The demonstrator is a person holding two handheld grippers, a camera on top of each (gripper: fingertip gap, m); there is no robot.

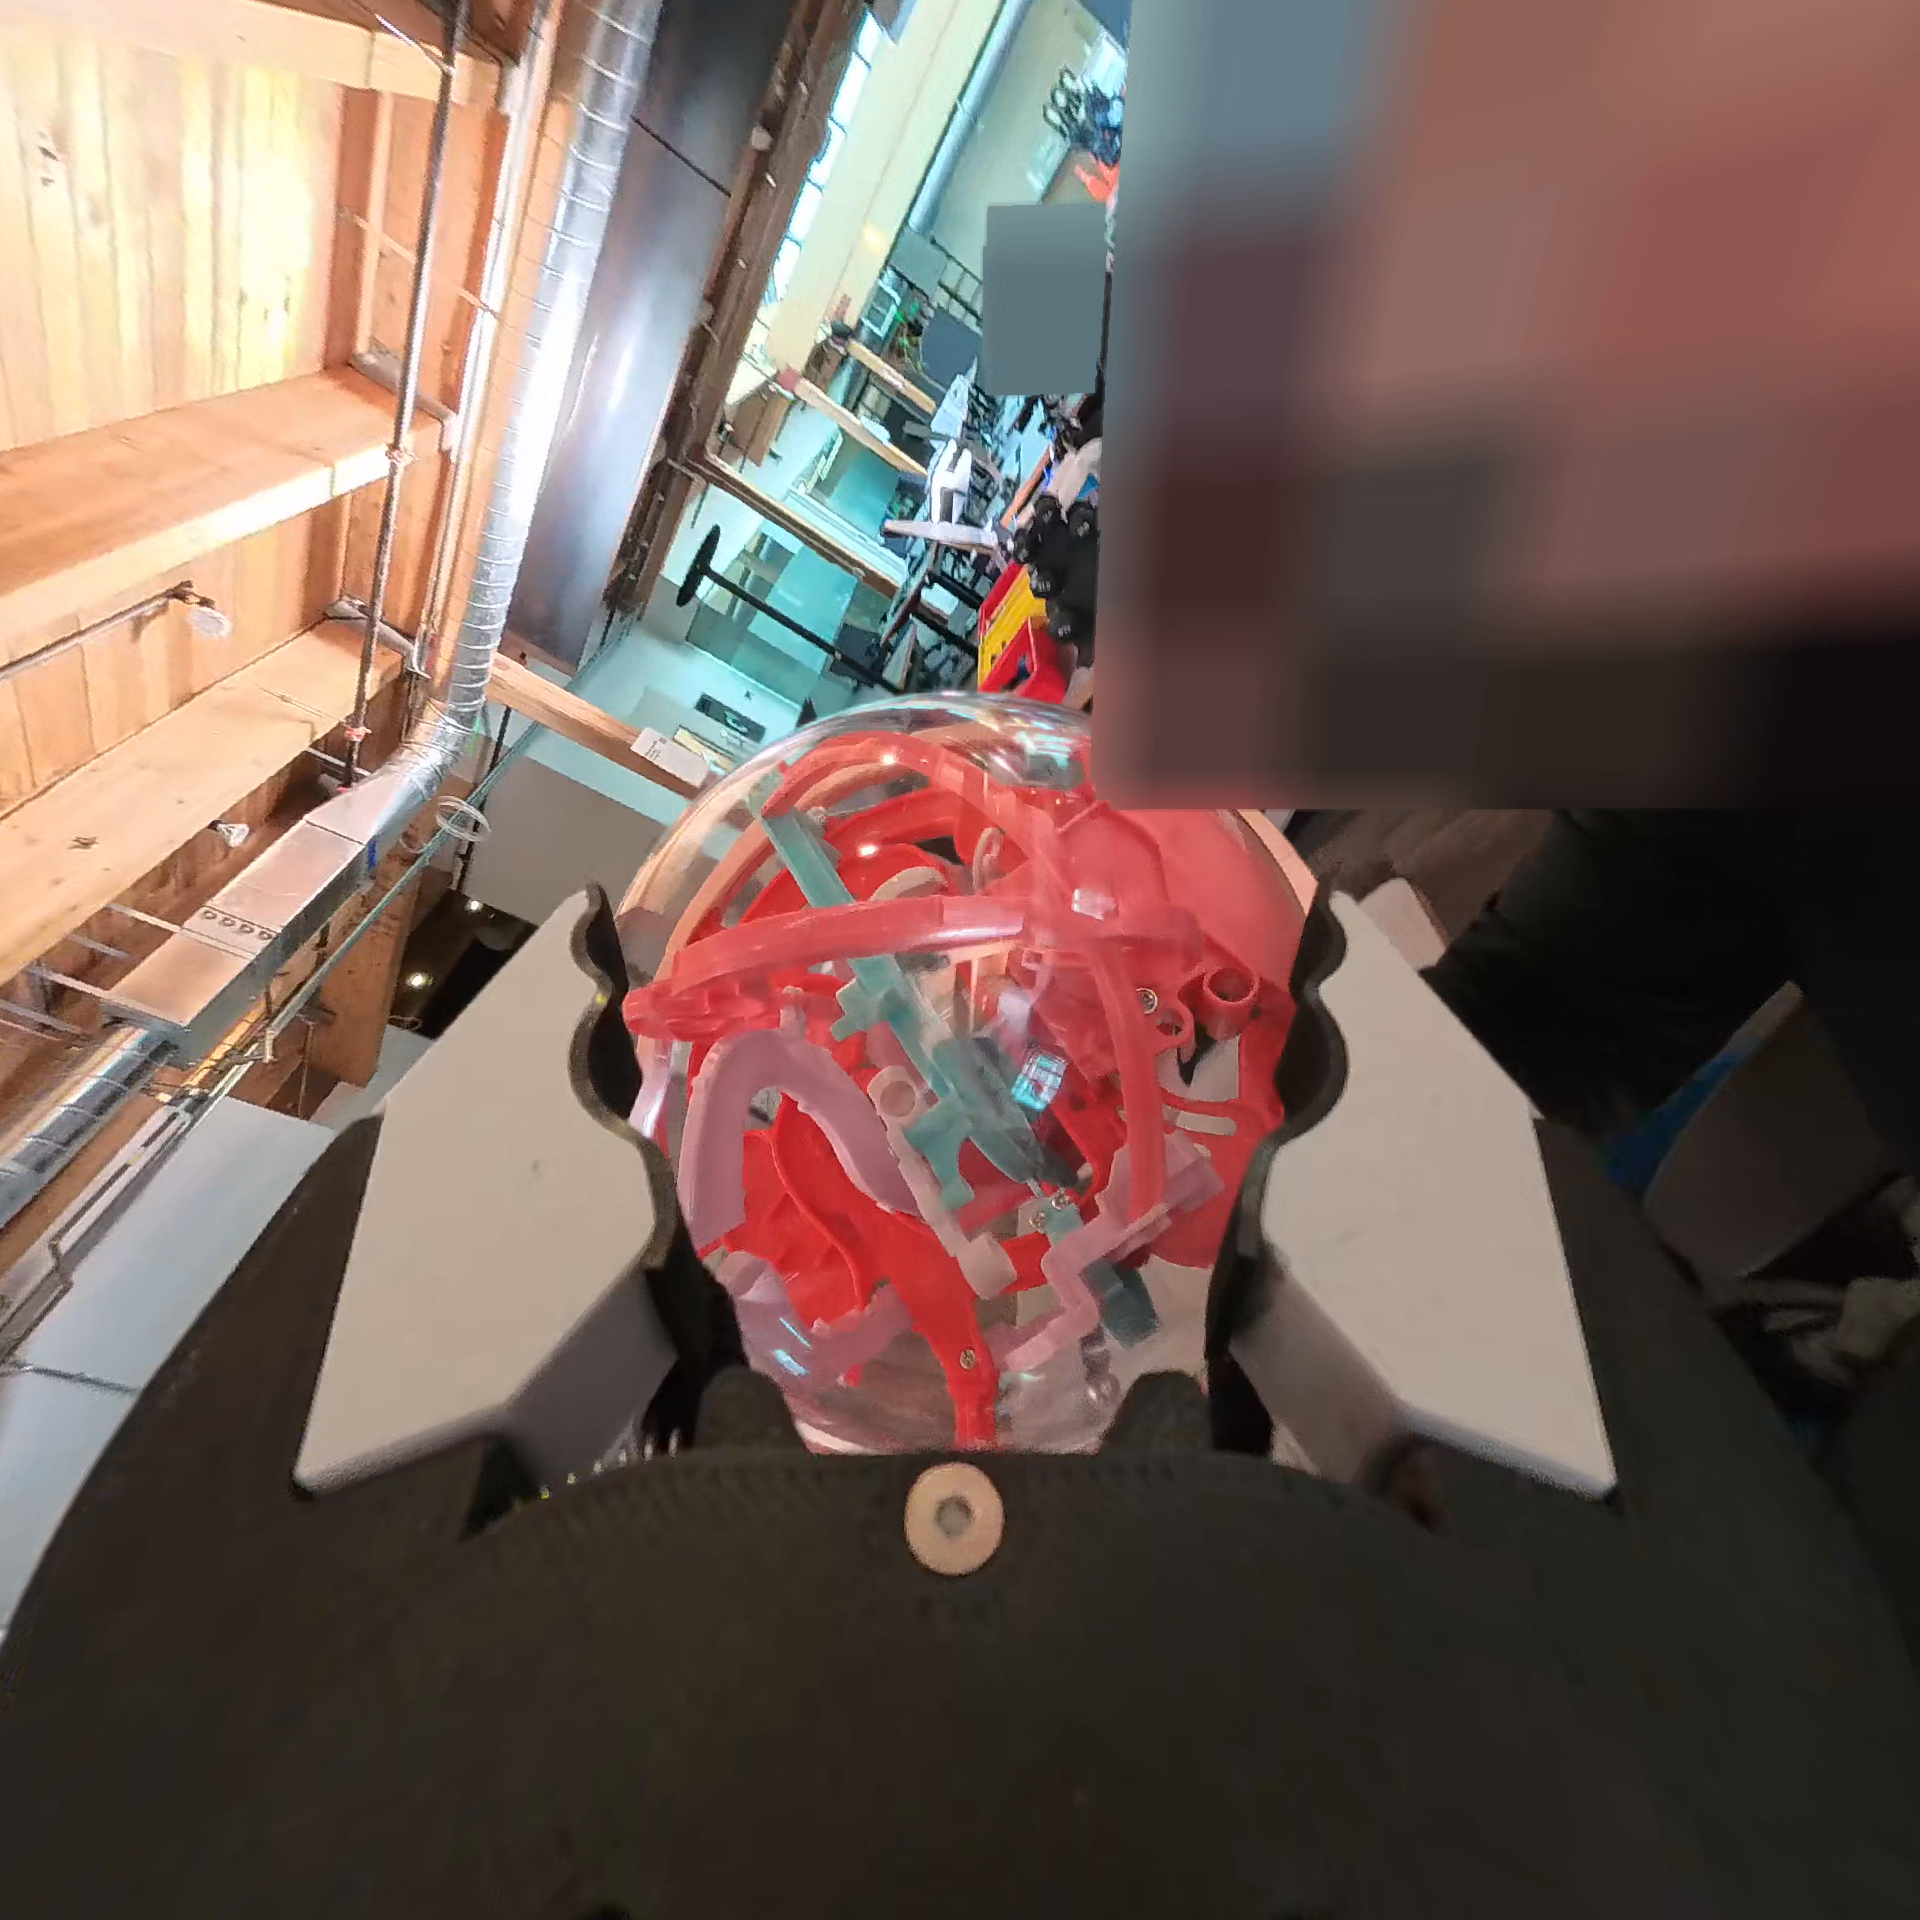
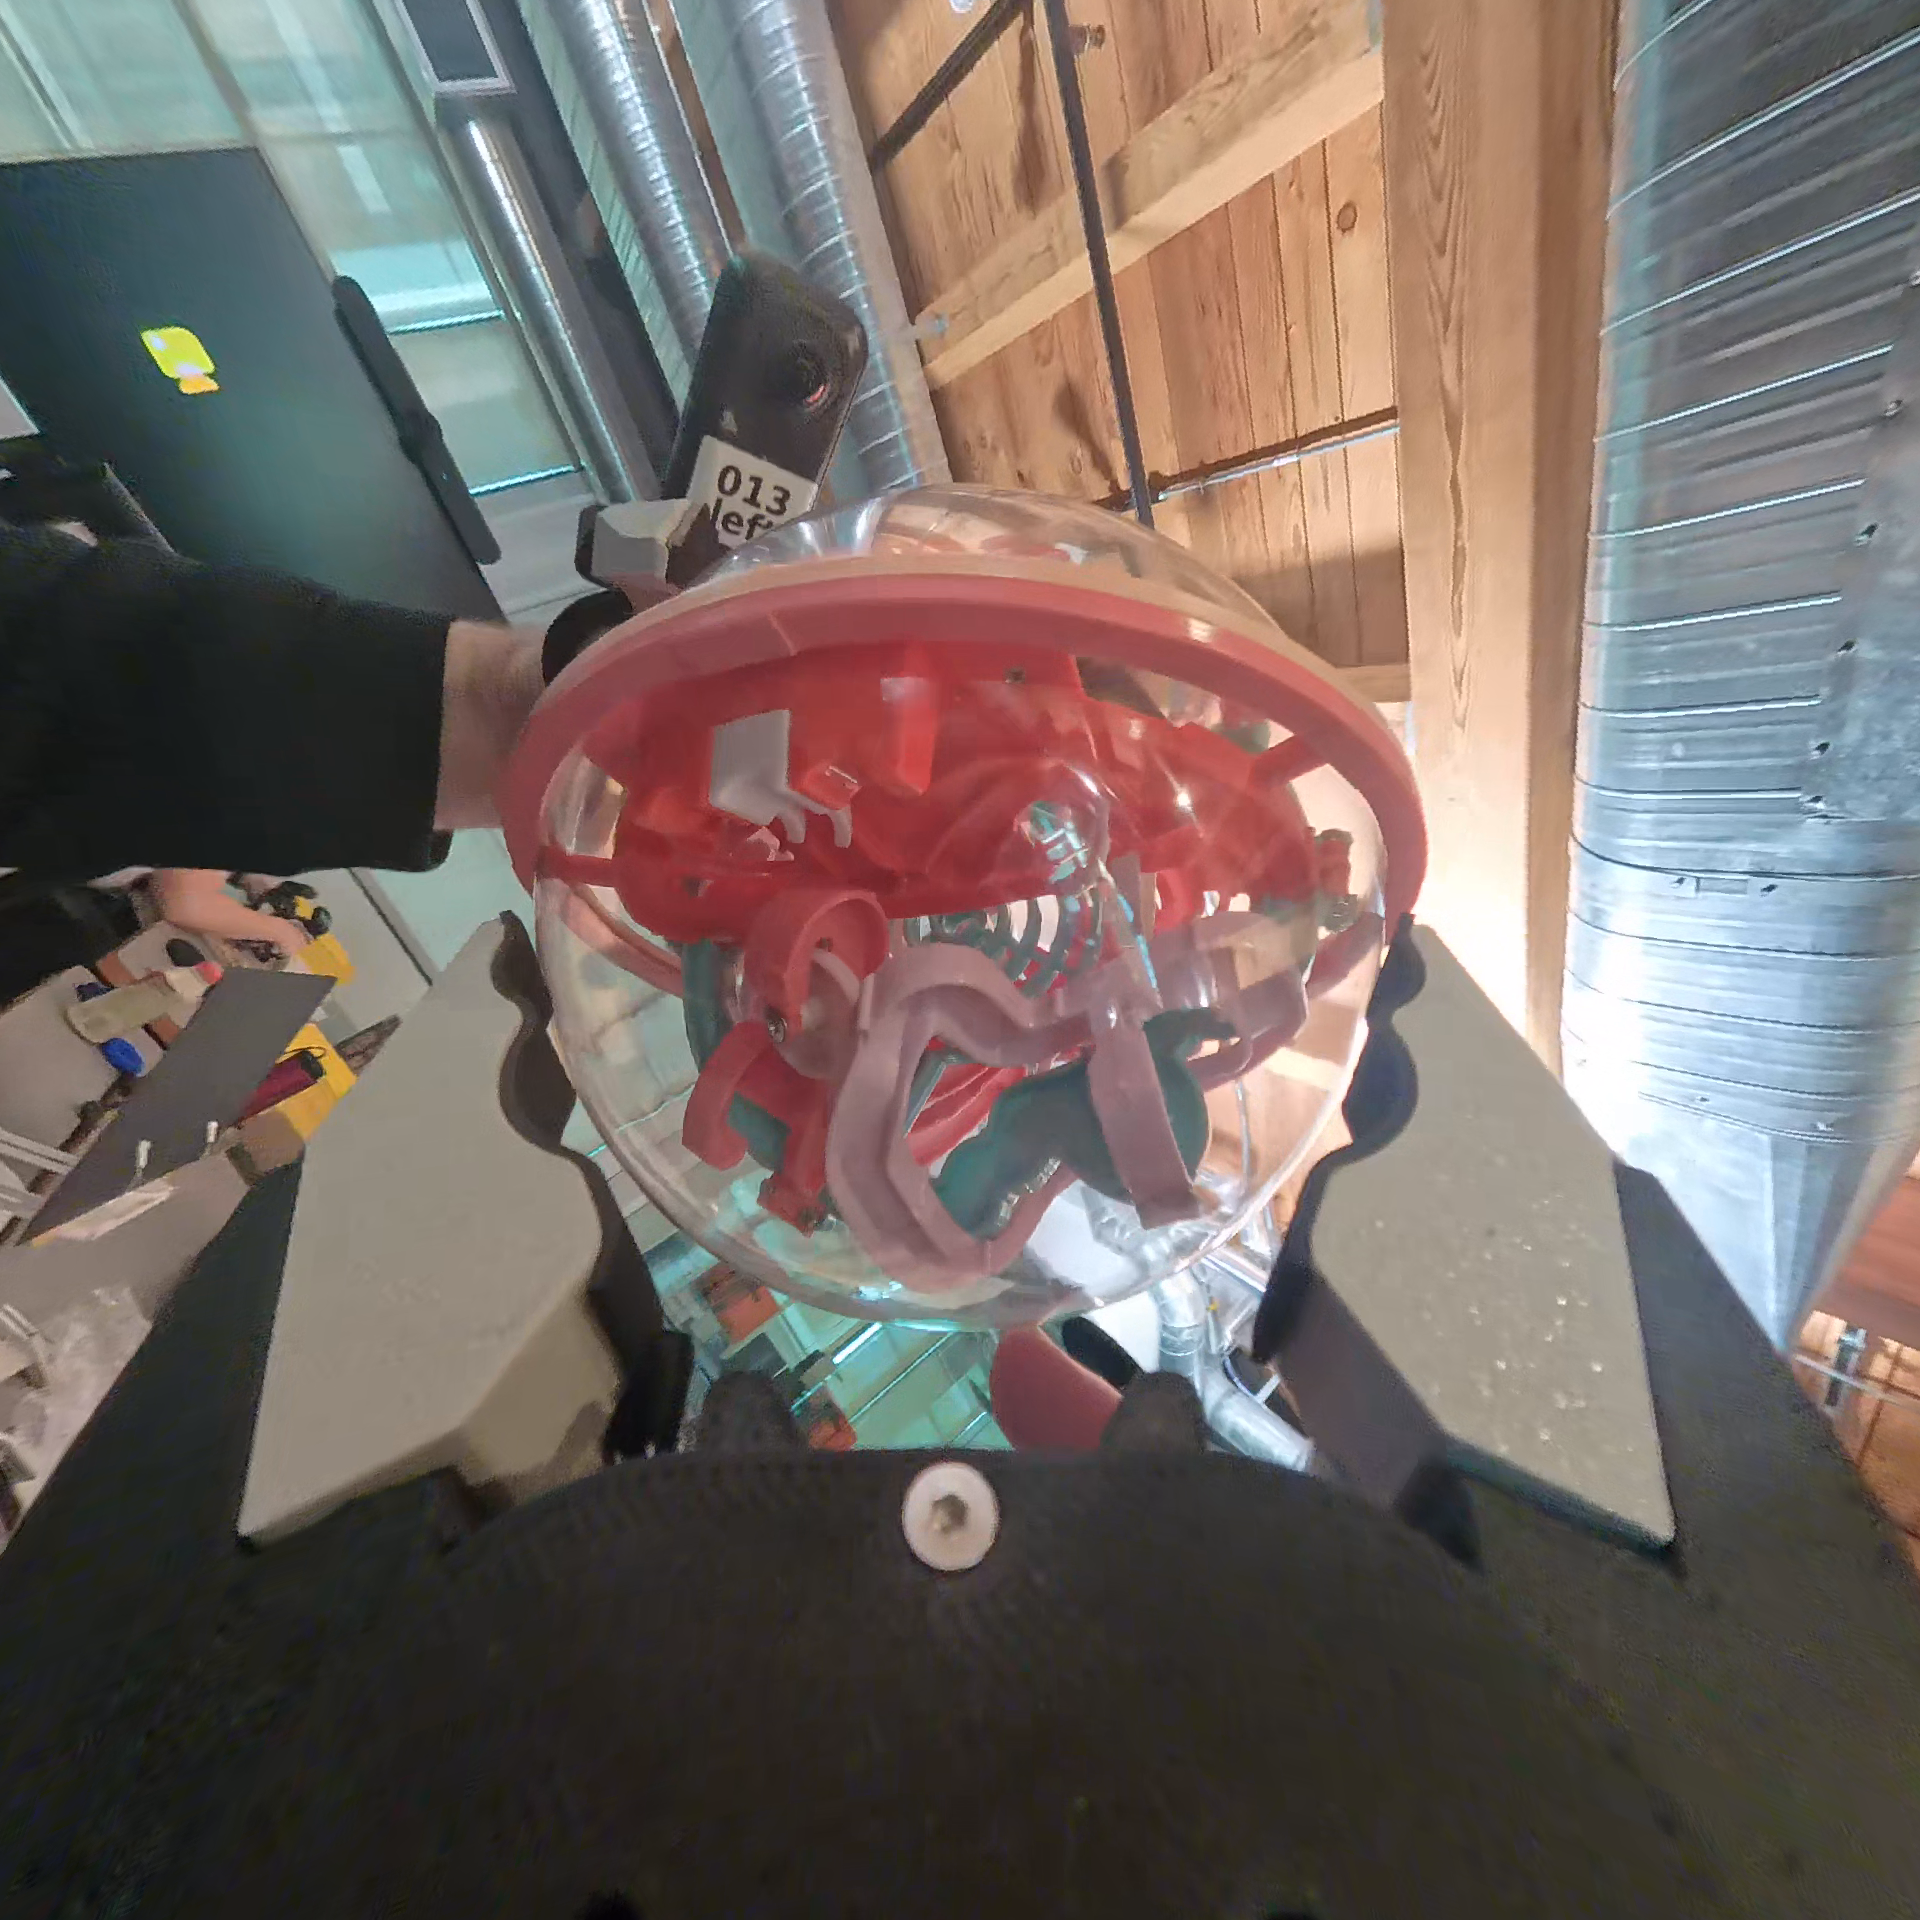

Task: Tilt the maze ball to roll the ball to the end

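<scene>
Between your two claws, aloft, the clear plastic maze sphere with red tracks [image 1: 956, 1081] sits clamped by left gripper [image 1: 956, 997] and right gripper [image 2: 961, 1029], its pink seam ring [image 2: 1039, 623] just beyond the right fingertips.

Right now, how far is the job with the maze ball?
Done: the maze ball is lifted and clamped between both grippers, the left gripper and right gripper each pressing its clear shell. In hand: tilting, with the red rim slanted. Left: rolling the small ball to the end; I cannot tell where it sits on the tracks.
</scene>
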